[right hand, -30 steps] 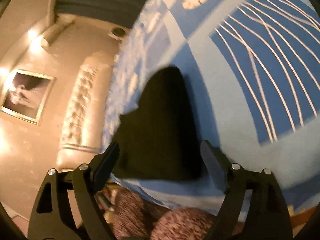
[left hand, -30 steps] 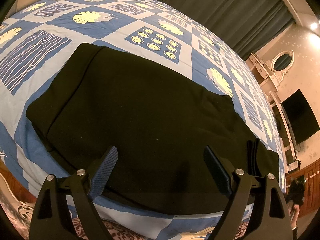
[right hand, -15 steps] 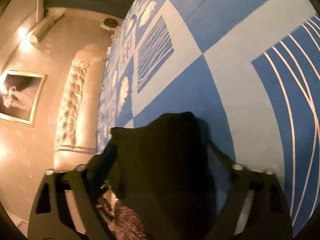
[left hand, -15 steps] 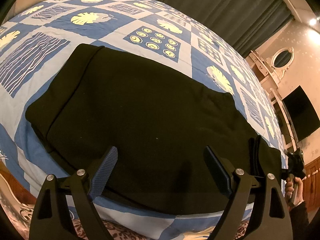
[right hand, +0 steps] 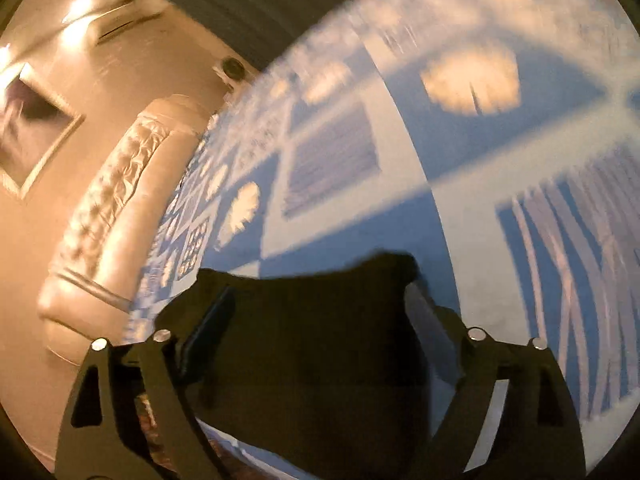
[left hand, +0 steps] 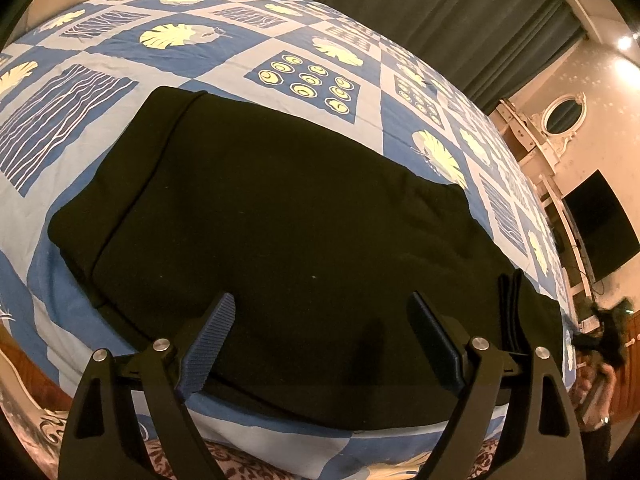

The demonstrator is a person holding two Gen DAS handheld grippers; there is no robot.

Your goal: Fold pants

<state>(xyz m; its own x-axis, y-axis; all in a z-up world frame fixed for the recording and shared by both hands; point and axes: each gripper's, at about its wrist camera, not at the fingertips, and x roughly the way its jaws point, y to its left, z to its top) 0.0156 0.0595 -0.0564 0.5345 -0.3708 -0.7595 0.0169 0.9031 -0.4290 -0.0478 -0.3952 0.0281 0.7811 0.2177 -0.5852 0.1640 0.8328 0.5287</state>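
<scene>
A home bedroom: a bed (left hand: 120, 60) with a blue patchwork quilt, a tufted headboard (right hand: 108, 208), dark curtains (left hand: 460, 20), a wall-mounted television (left hand: 600, 224) and a framed picture (right hand: 32, 128).

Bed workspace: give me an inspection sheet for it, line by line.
Surface: bed cover, blue and pale patchwork with leaf and line prints.
Job's things: black pants lying flat in a wide folded slab, a stacked edge at the right end.
Clutter: nothing seen on the cover besides the pants.
Grippers: left gripper over the near edge of the pants, jaws wide, nothing between them. Right gripper, view blurred, jaws opening with black cloth between them; pads not seen pressing.
Cables: thin wires beside the wall screen.
Surroundings: dark curtains, oval mirror, tufted headboard, framed picture.
</scene>
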